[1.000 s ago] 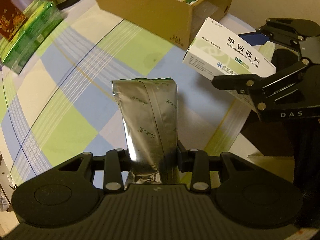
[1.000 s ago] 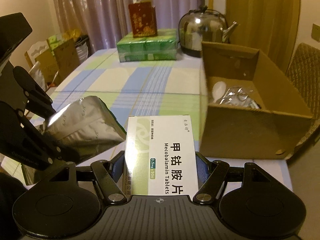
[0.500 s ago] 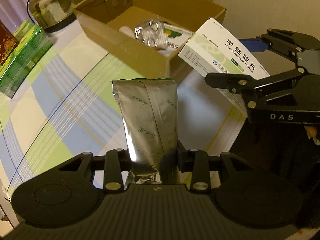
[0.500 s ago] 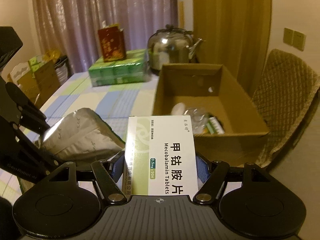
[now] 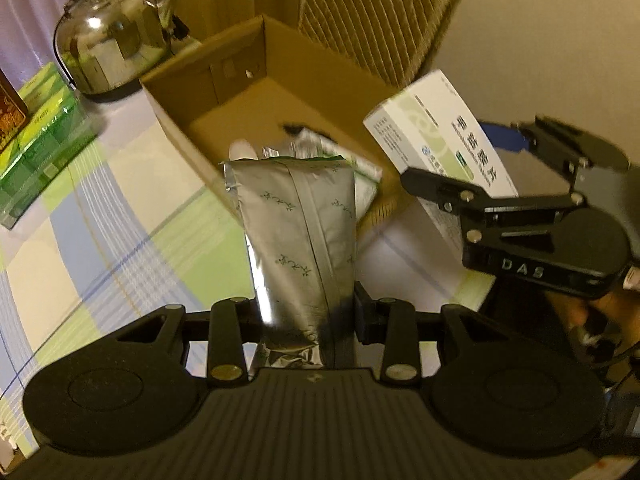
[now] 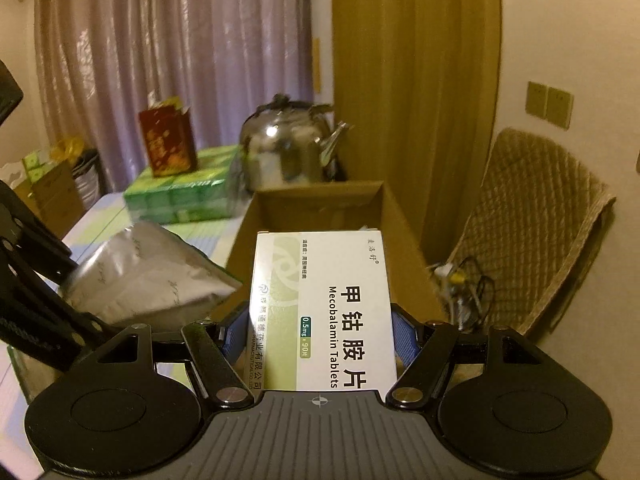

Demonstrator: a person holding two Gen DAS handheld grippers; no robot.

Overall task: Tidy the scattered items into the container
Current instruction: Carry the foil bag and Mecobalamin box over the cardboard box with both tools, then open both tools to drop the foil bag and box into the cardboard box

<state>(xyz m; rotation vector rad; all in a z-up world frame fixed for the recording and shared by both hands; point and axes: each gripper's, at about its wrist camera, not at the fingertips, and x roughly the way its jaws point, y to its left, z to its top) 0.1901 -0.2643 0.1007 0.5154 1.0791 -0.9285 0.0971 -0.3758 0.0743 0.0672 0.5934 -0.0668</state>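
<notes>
Two loads hung before the cardboard box; the left gripper had closed on the foil pouch, its long axis aimed at the opening; the right gripper clamped the tablet box, nearer the box's near wall above the bench.

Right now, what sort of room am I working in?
Most likely a home dining or living room: a steel kettle on a table with a checked tablecloth, long curtains behind, and a cushioned chair beside it.
</notes>
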